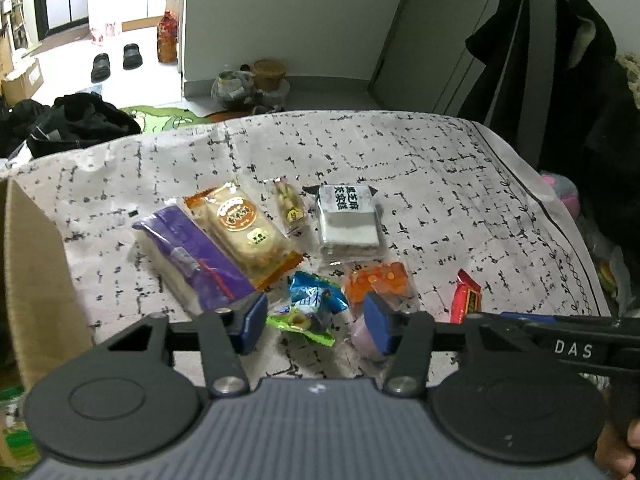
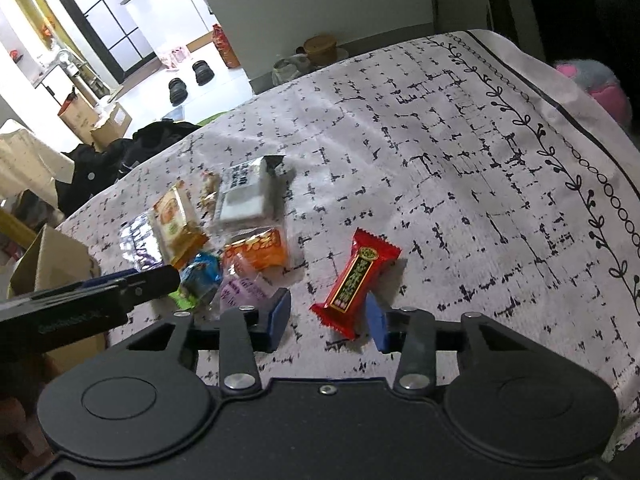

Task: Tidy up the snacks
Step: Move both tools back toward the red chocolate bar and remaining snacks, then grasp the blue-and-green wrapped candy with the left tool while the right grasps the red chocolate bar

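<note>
A white cloth (image 1: 400, 152) with black dashes covers the counter, a cardboard box (image 1: 32, 280) at its left edge; the left hand-held gripper (image 1: 316, 320) hovers low with jaws partly apart, a blue-and-green snack packet (image 1: 312, 308) between its pads but not visibly pinched; just beyond lie an orange packet (image 1: 378, 280), a purple pack (image 1: 192, 256), a biscuit pack (image 1: 244, 228) and a grey-white pack (image 1: 348, 220); the right hand-held gripper (image 2: 328, 320), also part-open, straddles the near end of a red candy bar (image 2: 354, 280), apart from the pile.
</note>
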